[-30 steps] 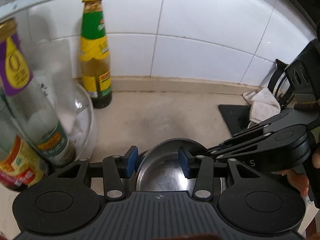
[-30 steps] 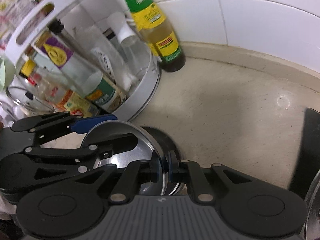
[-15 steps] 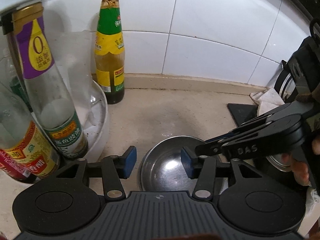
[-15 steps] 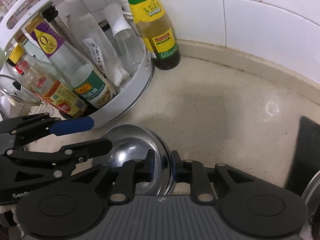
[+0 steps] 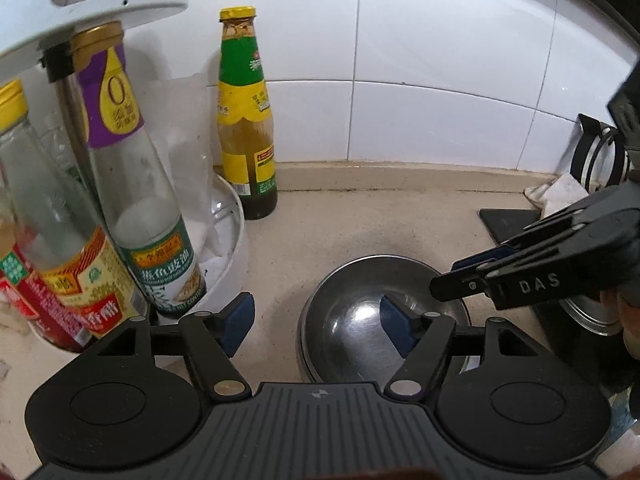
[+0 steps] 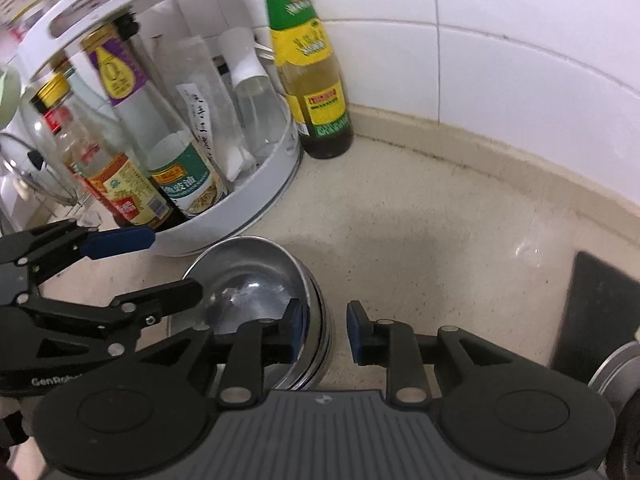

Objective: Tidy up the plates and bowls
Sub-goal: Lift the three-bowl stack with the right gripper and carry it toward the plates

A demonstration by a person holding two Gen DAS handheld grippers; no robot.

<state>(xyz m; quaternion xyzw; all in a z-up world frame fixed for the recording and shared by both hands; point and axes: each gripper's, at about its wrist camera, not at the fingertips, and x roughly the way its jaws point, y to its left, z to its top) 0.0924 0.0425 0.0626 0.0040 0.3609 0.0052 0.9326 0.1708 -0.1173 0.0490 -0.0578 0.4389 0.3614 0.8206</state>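
Note:
A stack of steel bowls (image 5: pixel 360 320) stands on the beige counter; it also shows in the right wrist view (image 6: pixel 256 280). My left gripper (image 5: pixel 316 322) is open, one finger outside the bowls' left rim and one inside the top bowl. My right gripper (image 6: pixel 326 330) is open astride the bowls' right rim, touching nothing that I can see. The right gripper also shows in the left wrist view (image 5: pixel 520 276), and the left gripper in the right wrist view (image 6: pixel 132 264).
A white round rack (image 6: pixel 240 208) of sauce bottles stands left of the bowls. A green-labelled bottle (image 5: pixel 246 120) stands by the tiled wall. A black stove edge (image 6: pixel 596 312), a cloth (image 5: pixel 560 194) and a metal lid (image 6: pixel 616 372) lie to the right.
My right gripper was shut on the bowl's rim; it set the bowl down on the stack and opened. My left gripper has opened wider and drawn back a little.

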